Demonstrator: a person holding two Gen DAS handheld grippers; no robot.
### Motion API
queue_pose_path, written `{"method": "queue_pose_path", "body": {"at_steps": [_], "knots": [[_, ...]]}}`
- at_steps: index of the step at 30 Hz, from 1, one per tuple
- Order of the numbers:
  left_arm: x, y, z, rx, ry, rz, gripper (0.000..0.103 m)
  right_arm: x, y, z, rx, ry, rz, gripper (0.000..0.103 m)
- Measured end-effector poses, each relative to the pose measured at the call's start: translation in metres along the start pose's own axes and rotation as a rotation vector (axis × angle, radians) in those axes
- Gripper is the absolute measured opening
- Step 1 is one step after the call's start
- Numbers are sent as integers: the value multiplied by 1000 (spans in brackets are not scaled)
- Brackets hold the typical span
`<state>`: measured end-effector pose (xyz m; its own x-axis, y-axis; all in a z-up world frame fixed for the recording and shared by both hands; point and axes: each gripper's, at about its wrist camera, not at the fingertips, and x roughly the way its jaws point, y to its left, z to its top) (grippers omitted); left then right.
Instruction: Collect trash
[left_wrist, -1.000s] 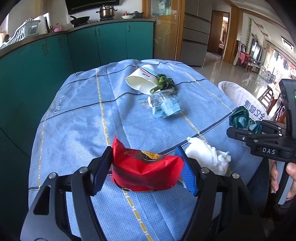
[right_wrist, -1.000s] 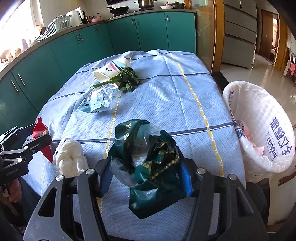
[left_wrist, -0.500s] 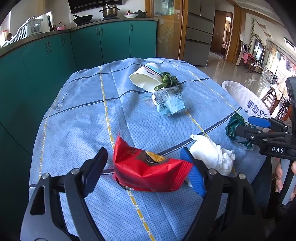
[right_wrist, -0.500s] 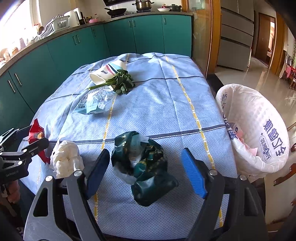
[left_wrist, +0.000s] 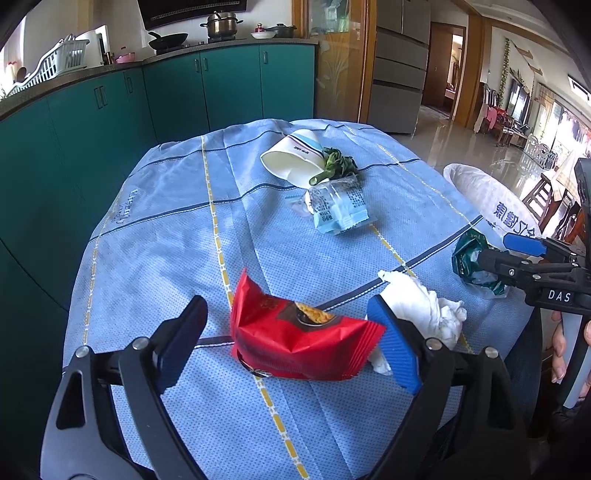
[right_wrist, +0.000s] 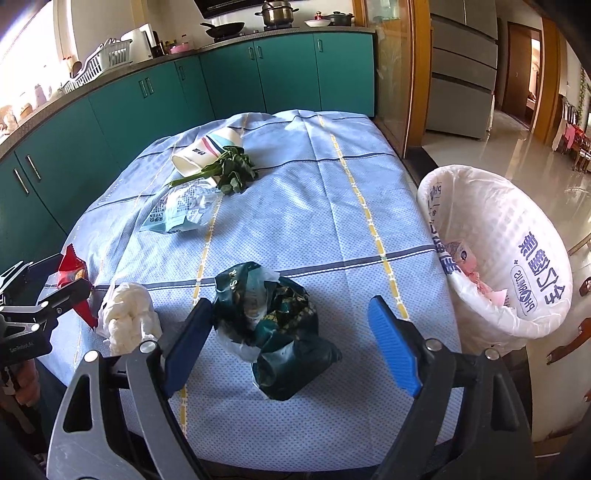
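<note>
Left gripper (left_wrist: 288, 343) fingers just opened wide astride red wrapper (left_wrist: 299, 339); right gripper (right_wrist: 291, 347) likewise around green bag (right_wrist: 273, 317), lower centre. Nothing gripped.

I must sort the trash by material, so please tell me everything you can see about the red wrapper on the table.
The red wrapper is a glossy, foil-like snack packet with crimped, zigzag end seals and a printed picture of a filled biscuit on its front. It looks puffed and creased; whether it is empty cannot be told. It lies on the blue tablecloth near the table's front edge, one end tilted upward, between the open jaws of the left gripper, which have just been opening. A crumpled white tissue lies close beside it.
</note>
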<state>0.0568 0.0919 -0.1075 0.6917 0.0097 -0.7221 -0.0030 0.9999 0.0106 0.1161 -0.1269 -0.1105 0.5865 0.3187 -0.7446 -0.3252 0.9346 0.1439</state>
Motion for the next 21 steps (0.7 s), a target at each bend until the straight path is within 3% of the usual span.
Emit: {"method": "queue_pose_path", "body": {"at_steps": [21], "knots": [[-4, -9, -1, 25, -3, 9, 91, 2, -2, -7, -4, 14, 5, 84]]}}
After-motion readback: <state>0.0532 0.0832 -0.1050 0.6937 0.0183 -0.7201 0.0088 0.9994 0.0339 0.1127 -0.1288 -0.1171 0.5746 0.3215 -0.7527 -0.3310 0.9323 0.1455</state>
